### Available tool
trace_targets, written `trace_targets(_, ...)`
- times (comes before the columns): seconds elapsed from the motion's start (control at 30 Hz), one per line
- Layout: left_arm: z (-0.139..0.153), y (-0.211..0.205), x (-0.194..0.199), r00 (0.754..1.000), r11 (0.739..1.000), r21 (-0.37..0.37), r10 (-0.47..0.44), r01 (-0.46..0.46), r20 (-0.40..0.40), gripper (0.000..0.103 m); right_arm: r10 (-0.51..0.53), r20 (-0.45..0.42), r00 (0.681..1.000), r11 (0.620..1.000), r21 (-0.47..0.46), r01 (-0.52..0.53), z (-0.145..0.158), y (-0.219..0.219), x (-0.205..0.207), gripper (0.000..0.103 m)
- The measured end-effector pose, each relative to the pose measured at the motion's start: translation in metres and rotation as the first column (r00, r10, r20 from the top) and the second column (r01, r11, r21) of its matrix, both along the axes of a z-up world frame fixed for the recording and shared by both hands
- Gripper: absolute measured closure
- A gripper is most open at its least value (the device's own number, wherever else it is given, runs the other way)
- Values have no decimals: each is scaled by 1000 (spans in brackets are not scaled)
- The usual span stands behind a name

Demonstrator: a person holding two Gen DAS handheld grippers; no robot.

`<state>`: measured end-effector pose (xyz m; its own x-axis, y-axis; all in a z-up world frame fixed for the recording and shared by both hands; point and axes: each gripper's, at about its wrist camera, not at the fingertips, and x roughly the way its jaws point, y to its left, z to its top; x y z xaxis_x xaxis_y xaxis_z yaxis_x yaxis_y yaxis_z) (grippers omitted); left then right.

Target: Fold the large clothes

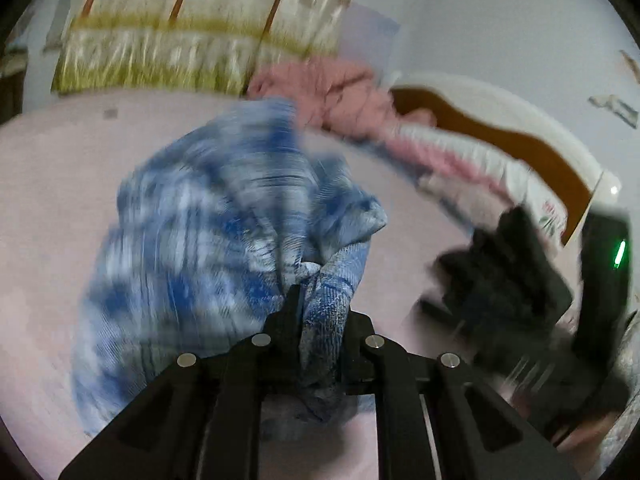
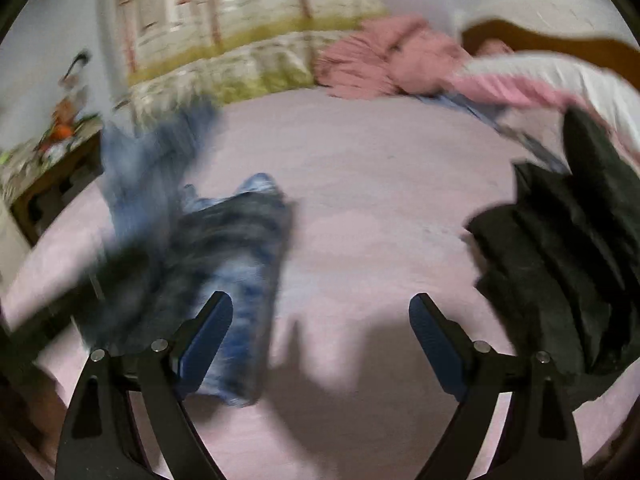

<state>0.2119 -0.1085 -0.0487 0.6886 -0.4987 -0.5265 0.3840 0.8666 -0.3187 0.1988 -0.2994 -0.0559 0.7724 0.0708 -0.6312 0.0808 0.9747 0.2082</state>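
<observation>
The left claw (image 1: 316,300) is pressed together on a bunched fold of the blue tie-dye garment (image 1: 208,216), the cloth squeezed up between its black fingers and trailing away in a blurred heap over the pink bed sheet (image 1: 52,184). In the right wrist view the same blue garment (image 2: 240,264) lies on the near left part of the bed, partly behind the left finger of the right claw (image 2: 320,320). That claw is spread wide and grips nothing; only the pink sheet (image 2: 360,184) and its own shadow lie between the blue pads (image 2: 208,340). Toward the right edge of the bed sits a dark crumpled garment (image 2: 560,260), apart from the blue one; from the left wrist it shows as a blurred black mass (image 1: 504,280) near the other gripper's body. At the far edge of the bed a pink cloth (image 2: 384,64) is bunched up, with a pink-and-white striped piece (image 2: 540,80) beside it toward the far right corner. Behind them runs a pale curtain with a yellow-green band (image 2: 248,32).
</observation>
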Motion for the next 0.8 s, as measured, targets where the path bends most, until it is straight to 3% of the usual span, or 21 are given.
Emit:
trace_targets(0.07,-8,0,-7,1000,1000,17,-15,15,8,82,-24,-19,1000,998,56,25,-3,-14,3,15)
trace_targets(0.13,-4,4,-21,998,999,0,-48,48,41,67,-28,-25,999,995,90,30,-3,-21,4,15)
trace_targets(0.17,0,11,-28,997,998,-20,-61,62,51,49,-27,-20,999,995,94,29,-2,-22,4,16)
trace_targets(0.2,3,16,-35,996,997,-39,-62,64,61,40,-25,-11,1000,996,88,26,0,-21,3,17)
trace_targets(0.3,16,35,-59,993,998,-56,-15,22,113,40,-3,25,1000,997,71,1,5,-13,-2,21)
trace_targets(0.43,27,71,-61,979,991,-35,132,-128,154,40,85,92,992,995,48,-89,16,7,-9,28)
trace_targets(0.5,25,86,-49,973,980,-28,201,-199,113,40,144,114,983,987,48,-150,21,21,-10,34)
trace_targets(0.57,12,106,-28,966,966,-25,259,-259,21,40,206,132,970,975,61,-215,24,33,-10,37)
trace_targets(0.7,-20,126,-11,962,965,-85,236,-248,-134,40,335,113,935,930,119,-347,24,62,6,48)
trace_targets(0.8,-28,131,-12,964,963,-133,211,-233,-163,40,367,61,928,915,158,-372,7,77,24,53)
